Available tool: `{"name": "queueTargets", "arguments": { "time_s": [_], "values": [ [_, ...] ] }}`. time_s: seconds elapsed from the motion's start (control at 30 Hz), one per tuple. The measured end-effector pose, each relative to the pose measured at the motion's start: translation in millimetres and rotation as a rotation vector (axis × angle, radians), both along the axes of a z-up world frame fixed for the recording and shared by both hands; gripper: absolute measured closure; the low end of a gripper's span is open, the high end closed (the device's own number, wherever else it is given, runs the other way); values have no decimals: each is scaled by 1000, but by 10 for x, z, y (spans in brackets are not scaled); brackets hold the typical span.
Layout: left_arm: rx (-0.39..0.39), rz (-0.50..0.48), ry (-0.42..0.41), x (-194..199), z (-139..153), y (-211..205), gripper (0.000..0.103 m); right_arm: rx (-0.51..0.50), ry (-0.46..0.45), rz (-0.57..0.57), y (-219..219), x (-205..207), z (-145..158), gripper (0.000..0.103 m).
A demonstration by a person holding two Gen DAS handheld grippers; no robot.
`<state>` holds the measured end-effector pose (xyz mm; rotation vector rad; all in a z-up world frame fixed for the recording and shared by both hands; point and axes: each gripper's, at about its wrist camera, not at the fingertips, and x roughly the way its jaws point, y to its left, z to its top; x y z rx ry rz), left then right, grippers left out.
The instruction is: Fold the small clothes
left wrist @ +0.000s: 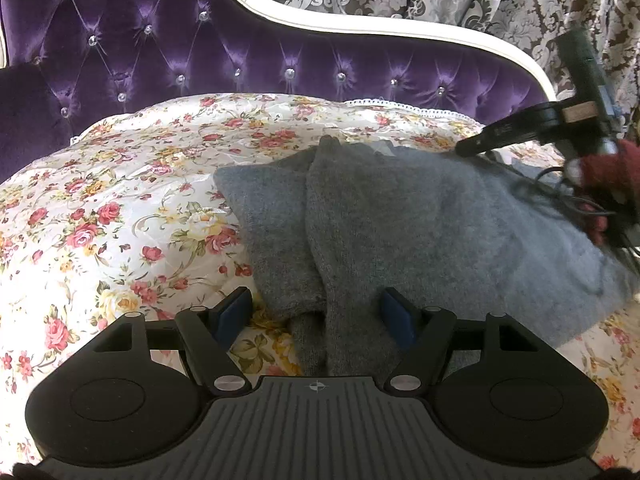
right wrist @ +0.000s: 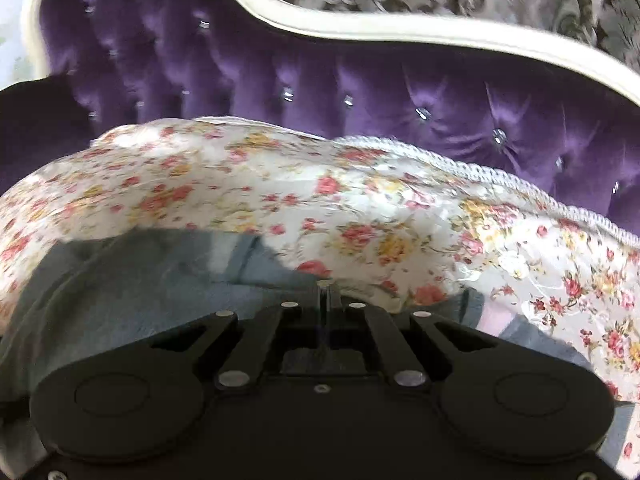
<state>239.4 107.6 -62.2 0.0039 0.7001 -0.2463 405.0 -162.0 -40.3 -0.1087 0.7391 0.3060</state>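
The gray sweater [left wrist: 400, 216] lies on the flowery bed [left wrist: 120, 220], near its right edge. The left tool [left wrist: 316, 312] is spread wide over a sleeve, pinching nothing. The right tool [right wrist: 327, 292] is clenched tight on nothing clear. It could drag the soft knit and undo the fold.

No readable text, label or number anywhere.
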Motion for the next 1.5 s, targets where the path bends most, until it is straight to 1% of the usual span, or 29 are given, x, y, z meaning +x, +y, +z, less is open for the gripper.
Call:
{"name": "queueTargets", "arguments": {
  "time_s": [0.07,0.1,0.13,0.17,0.2,0.27,0.3,0.33,0.4,0.47,0.53,0.6,0.7,0.83,0.9,1.0,1.13,1.2,1.23,1.27,1.3,1.33,1.37,1.4,1.5],
  "values": [
    [-3,2,-1,2,-4,2,33,-30,43,-9,29,83,-121,99],
    [-2,3,0,5,-4,-1,33,-33,63,-7,28,102,-172,99],
    [-2,4,1,5,1,-5,33,-20,43,-10,8,83,-166,97],
    [-4,4,1,7,8,-5,33,2,39,-15,-29,64,-148,87],
    [-10,-1,3,11,14,3,33,49,35,-20,-99,36,-115,83],
    [-33,-14,19,22,45,43,33,151,2,-30,-286,-46,-5,50],
    [-45,-15,26,21,84,69,33,195,-25,-41,-401,-105,68,47],
    [-60,-19,14,7,139,94,33,233,-53,-48,-532,-168,145,45],
    [-78,-29,-20,-4,276,127,33,271,-77,-61,-769,-246,267,45],
    [-79,-40,-47,57,411,136,33,273,-83,-92,-1013,-286,344,45],
    [-86,-51,-51,192,513,126,33,262,-74,-118,-1230,-302,358,45],
    [-90,-59,-40,375,555,90,33,232,-58,-133,-1355,-308,316,44],
    [-96,-77,-11,639,533,23,33,218,-31,-119,-1393,-310,193,44],
    [-163,-90,61,959,444,-82,34,185,5,-81,-1304,-285,40,44],
    [-177,-95,92,1086,383,-142,34,152,19,-67,-1232,-247,-31,45],
    [-171,-71,112,1248,308,-212,34,136,32,-60,-1201,-216,-106,45],
    [-193,-41,171,1465,186,-232,34,141,41,-62,-1192,-206,-169,45],
    [-201,-40,187,1516,132,-250,35,136,33,-55,-1178,-223,-179,46],
    [-195,-48,177,1519,124,-268,43,131,27,-51,-1170,-226,-177,53],
    [-185,-64,164,1515,121,-291,66,126,20,-46,-1161,-232,-172,69],
    [-168,-76,154,1507,121,-323,78,115,9,-44,-1148,-243,-163,79],
    [-140,-75,138,1483,124,-352,92,103,-4,-43,-1127,-255,-148,88],
    [-122,-78,117,1449,133,-368,95,91,-25,-35,-1108,-287,-128,90],
    [-114,-89,90,1403,150,-376,96,85,-54,-24,-1092,-344,-98,92],
    [-83,-76,-20,1228,268,-369,96,66,-120,-18,-1070,-468,11,93]
  ]
}}
